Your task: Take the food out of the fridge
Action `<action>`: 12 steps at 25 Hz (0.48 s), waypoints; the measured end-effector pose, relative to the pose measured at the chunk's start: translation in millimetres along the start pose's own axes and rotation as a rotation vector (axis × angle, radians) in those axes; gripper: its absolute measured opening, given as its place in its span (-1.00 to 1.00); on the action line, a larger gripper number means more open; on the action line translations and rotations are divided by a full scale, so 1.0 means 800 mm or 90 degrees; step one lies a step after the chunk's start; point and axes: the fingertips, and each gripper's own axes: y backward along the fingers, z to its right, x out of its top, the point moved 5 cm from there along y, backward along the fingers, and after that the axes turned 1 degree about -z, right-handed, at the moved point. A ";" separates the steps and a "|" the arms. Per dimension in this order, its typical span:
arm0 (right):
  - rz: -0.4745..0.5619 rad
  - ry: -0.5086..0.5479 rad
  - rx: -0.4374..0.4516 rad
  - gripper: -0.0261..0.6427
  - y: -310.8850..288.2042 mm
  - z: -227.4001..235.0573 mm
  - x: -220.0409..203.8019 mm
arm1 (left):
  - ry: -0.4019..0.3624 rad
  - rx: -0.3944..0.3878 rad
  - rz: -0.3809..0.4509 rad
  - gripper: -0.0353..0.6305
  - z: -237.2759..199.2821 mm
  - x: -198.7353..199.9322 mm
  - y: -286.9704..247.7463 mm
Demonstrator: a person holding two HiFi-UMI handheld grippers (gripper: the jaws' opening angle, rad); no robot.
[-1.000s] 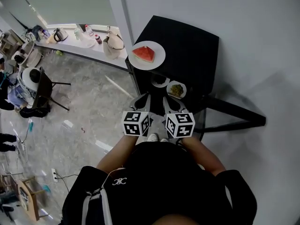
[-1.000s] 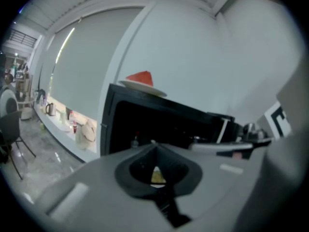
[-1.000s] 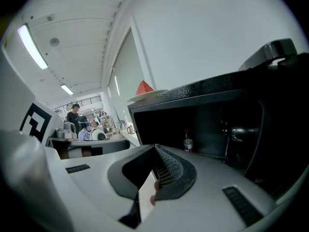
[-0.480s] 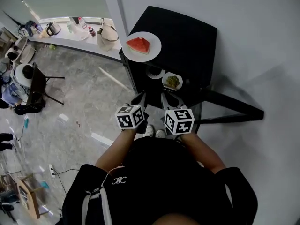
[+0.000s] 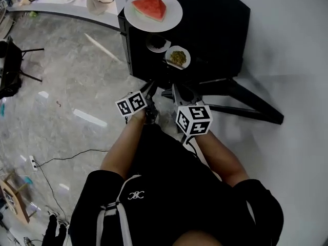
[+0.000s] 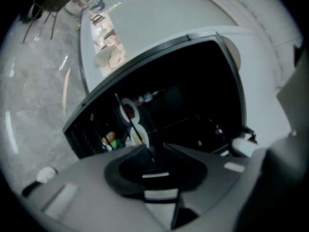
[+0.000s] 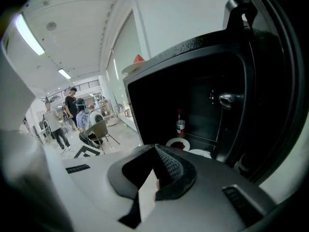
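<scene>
White, probably ceramic plate of greens (image 5: 178, 57) at the front edge of the shelf (image 7: 207, 140) inside the open black fridge (image 5: 215, 19), just beside a smaller dish (image 5: 158, 42) of something dark, too dim to name. Likely stiff, slick at the rim, breakable, light enough for one gripper; best pinched at the near rim and kept level against sliding food. Red-topped bottle (image 7: 180, 124) upright at the back of the same shelf. On the fridge's top, near its front left corner, a large plate (image 5: 171, 19) carrying a watermelon wedge (image 5: 150, 7). Jaws of the left gripper (image 5: 149, 89) opening with nothing between them; those of the right gripper (image 5: 174, 90) pressed together, empty. Both near the fridge's open front.
</scene>
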 end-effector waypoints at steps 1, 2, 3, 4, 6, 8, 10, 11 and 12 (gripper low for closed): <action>-0.005 0.006 -0.001 -0.93 -0.002 0.003 -0.004 | 0.043 -0.002 -0.002 -0.59 -0.013 -0.009 -0.007; -0.008 0.009 -0.003 -0.93 -0.003 0.006 -0.008 | 0.084 -0.006 -0.002 -0.50 -0.024 -0.017 -0.015; -0.011 0.007 -0.006 -0.93 -0.003 0.009 -0.011 | 0.116 -0.009 0.000 -0.43 -0.035 -0.024 -0.022; -0.013 0.003 -0.009 -0.93 -0.002 0.012 -0.013 | 0.137 -0.009 0.003 -0.42 -0.045 -0.030 -0.031; -0.017 -0.008 -0.016 -0.93 0.002 0.017 -0.019 | 0.153 -0.004 0.000 -0.42 -0.065 -0.041 -0.053; -0.020 -0.010 -0.024 -0.93 0.007 0.020 -0.025 | 0.149 -0.002 -0.022 -0.43 -0.082 -0.052 -0.081; -0.025 -0.002 -0.032 -0.93 0.012 0.020 -0.033 | 0.132 -0.001 -0.046 -0.85 -0.095 -0.060 -0.108; -0.028 0.004 -0.034 -0.93 0.014 0.020 -0.037 | 0.128 -0.002 -0.054 -0.89 -0.101 -0.063 -0.121; -0.031 0.012 -0.036 -0.94 0.015 0.018 -0.042 | 0.134 -0.009 -0.060 -0.89 -0.106 -0.065 -0.134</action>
